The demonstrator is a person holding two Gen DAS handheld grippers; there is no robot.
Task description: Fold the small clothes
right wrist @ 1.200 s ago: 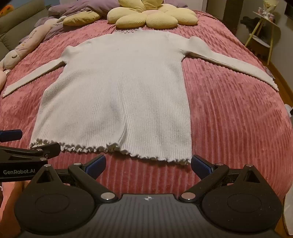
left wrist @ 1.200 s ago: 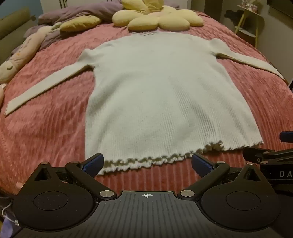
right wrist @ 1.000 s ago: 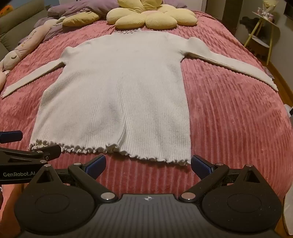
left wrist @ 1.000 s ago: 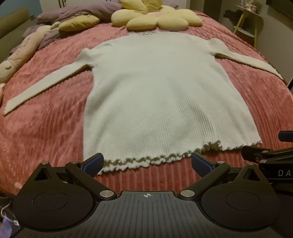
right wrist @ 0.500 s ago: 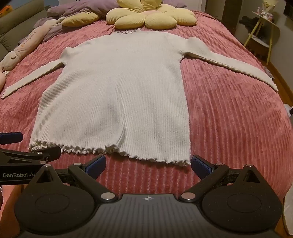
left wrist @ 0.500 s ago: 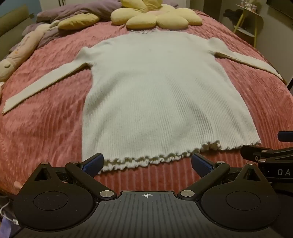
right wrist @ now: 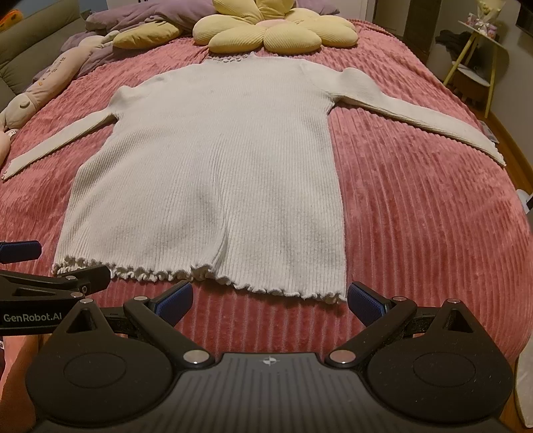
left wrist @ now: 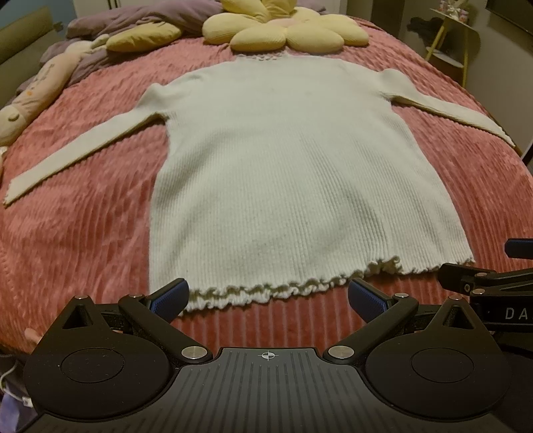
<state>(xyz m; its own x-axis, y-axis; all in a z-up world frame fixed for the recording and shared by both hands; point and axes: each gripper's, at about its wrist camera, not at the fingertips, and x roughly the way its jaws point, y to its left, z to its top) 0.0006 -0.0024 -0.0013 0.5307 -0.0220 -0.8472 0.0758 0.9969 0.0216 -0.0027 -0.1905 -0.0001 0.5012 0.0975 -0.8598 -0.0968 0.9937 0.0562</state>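
Two handheld grippers are held side by side and low at the foot of a bed, both aimed along the mattress toward the pillows. The left gripper [left wrist: 268, 296] is seen with its blue-padded fingers [left wrist: 170, 294] spread wide apart and nothing between them; its left pad sits just at the ruffled hem of a cream ribbed sweater [left wrist: 293, 173], though contact cannot be judged. The right gripper [right wrist: 269, 298] is likewise spread wide and empty, its pads just short of the hem's right half. Each gripper is glimpsed at the edge of the other's view (the left one bears the lettering "GenRobot.AI"). The sweater is laid flat on a pink ribbed bedspread [right wrist: 433, 233], hem nearest the grippers, neckline far away and touching a yellow flower-shaped cushion [right wrist: 276, 33]. Both long sleeves are stretched outward, the left sleeve [left wrist: 83, 156] angled toward the bed's left edge, the right sleeve [right wrist: 423, 120] reaching nearly to the right edge. No containers are shown. A long plush toy [left wrist: 36, 100] and a purple blanket [left wrist: 140, 20] are seen along the far left edge, with a smaller yellow pillow [left wrist: 143, 36] beside them. Bare bedspread is visible on both sides of the sweater's body, wider on the right in the right wrist view. A yellow-legged side table [right wrist: 479, 56] stands beyond the bed's right side.
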